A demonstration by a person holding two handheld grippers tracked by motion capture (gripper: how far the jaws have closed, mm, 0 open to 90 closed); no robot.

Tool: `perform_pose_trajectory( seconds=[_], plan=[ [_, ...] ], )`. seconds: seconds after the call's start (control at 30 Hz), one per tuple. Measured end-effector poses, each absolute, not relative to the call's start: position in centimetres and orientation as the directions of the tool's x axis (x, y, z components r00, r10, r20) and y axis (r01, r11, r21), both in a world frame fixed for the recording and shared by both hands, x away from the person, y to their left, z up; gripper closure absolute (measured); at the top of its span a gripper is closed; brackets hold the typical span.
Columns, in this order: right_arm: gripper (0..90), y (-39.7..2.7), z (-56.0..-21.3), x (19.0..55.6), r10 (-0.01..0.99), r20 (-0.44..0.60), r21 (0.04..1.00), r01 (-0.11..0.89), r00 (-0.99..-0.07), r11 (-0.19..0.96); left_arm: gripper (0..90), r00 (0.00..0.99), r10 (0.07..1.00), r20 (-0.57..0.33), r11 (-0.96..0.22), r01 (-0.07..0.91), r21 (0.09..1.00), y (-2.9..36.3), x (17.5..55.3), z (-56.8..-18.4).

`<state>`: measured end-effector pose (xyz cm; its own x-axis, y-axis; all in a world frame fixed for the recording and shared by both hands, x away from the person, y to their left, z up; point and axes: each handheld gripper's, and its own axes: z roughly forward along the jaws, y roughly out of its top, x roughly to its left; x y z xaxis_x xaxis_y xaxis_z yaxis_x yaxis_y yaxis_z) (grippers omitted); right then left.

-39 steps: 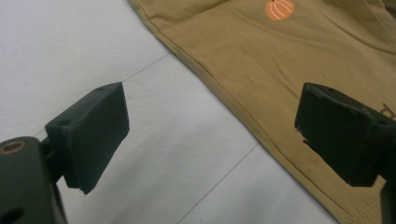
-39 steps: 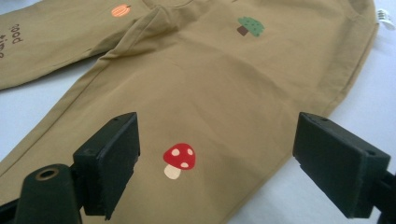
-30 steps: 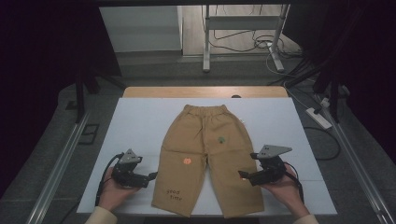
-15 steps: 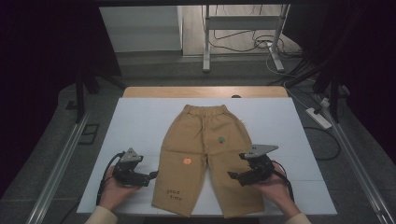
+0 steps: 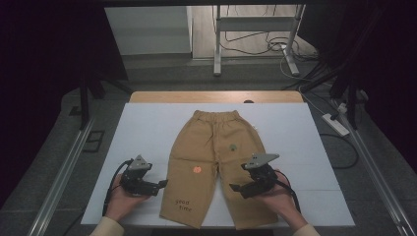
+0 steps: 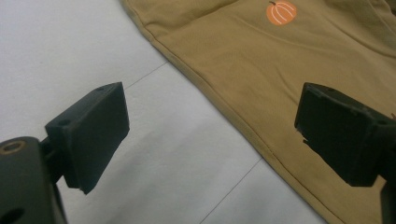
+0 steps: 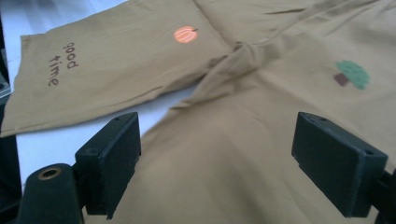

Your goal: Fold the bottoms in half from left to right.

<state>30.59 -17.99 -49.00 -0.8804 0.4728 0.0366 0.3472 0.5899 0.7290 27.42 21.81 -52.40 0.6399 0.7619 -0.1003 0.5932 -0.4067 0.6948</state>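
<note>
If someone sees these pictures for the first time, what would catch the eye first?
Probably the tan trousers, spread flat in the middle of the white table, with an orange pumpkin, a green tree and the words "good time". Next, the left tongs open beside one leg, the right tongs open over the other.

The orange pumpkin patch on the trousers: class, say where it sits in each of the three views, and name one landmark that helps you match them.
High view: pumpkin patch, centre, on the trousers' left leg.
Left gripper view: pumpkin patch, top edge, right of centre.
Right gripper view: pumpkin patch, upper left of centre.
Shared landmark: the brown trousers.
</note>
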Motion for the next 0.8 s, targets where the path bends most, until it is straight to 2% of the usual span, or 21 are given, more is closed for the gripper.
perform_pose_trajectory(
  seconds=[0.8],
  plan=[
    [15.9,-12.0,-49.9,29.6,0.369,0.053,0.706,0.296,-0.928,0.643,9.9,0.637,0.764,-0.102,-0.401,0.594,0.697,21.8,27.7,-52.3]
  ],
)
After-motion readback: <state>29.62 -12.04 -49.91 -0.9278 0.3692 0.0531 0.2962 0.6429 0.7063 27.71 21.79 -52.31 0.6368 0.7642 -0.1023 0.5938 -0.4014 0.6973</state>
